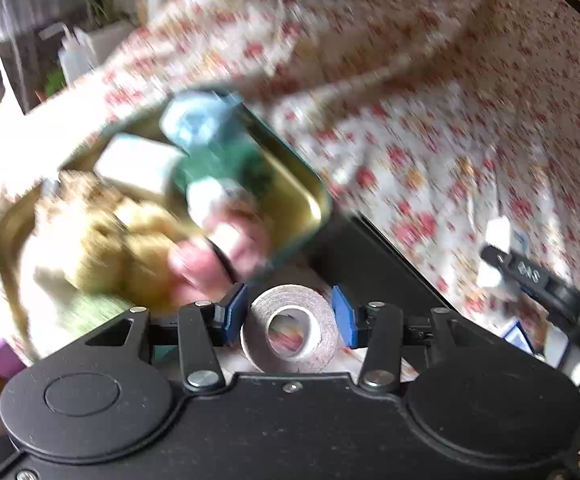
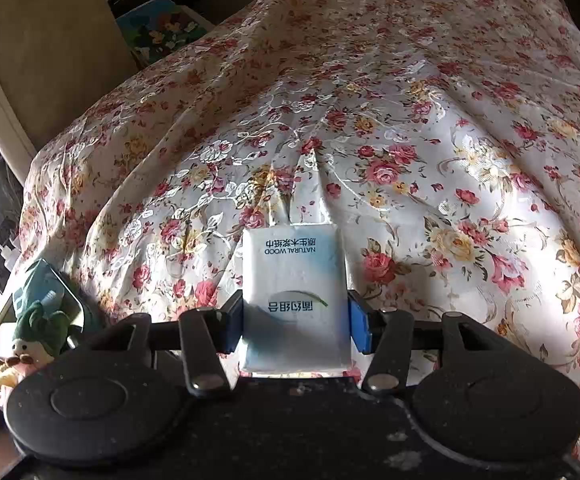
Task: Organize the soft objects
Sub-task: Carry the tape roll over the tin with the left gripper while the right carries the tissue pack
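In the left wrist view my left gripper [image 1: 290, 312] is shut on a grey roll of tape [image 1: 313, 308], its blue pads pressed on either side. Behind it a gold metal tray [image 1: 301, 184] holds a yellow plush toy [image 1: 102, 240], a green plush [image 1: 218, 160] and a white pack [image 1: 138, 164], all blurred. In the right wrist view my right gripper [image 2: 293, 324] is shut on a white tissue pack [image 2: 293, 276] above the floral cloth [image 2: 409, 140]. The tray [image 2: 72, 296] and a green-hatted plush [image 2: 38, 328] show at the lower left.
The floral cloth [image 1: 429, 100] covers the whole surface, with folds. A black edge [image 1: 369, 264] runs beside the tray. My right gripper with its white pack [image 1: 493, 248] shows at the right. White bottles [image 1: 76, 52] and boxes stand off the far left side.
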A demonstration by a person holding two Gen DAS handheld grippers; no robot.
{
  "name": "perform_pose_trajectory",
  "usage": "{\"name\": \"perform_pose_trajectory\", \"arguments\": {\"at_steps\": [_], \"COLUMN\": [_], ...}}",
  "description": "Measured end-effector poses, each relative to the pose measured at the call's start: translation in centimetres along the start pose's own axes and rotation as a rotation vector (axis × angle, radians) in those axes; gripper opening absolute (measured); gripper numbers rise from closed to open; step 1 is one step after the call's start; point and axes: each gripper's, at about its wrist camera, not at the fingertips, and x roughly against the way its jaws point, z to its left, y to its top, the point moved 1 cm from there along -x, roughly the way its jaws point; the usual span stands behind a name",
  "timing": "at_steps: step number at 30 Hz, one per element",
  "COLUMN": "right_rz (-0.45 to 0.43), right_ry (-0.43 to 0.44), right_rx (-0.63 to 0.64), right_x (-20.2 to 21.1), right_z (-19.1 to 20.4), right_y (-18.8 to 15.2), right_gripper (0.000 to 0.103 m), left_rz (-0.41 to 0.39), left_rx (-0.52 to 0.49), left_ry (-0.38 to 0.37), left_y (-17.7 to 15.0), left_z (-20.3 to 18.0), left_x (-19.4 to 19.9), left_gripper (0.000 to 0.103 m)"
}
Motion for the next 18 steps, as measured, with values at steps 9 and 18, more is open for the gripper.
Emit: {"name": "perform_pose_trajectory", "arguments": {"at_steps": [9,18], "right_rz": [-0.001,-0.010], "right_ry": [-0.016,-0.048], "right_rx": [0.021,0.035], "right_x": [-0.4,-0.2], "right_z": [0.5,0.8], "right_y": [0.0,0.0], "right_gripper": [0.051,0.051], "left_rz": [-0.140,-0.099], "left_rx": [0.125,0.267], "left_ry": [0.172,0.265], "left_y": [4.2,4.3], "left_z": [6.2,10.8], "left_x": [2.3,0.0], "left_gripper": [0.046,0.046]}}
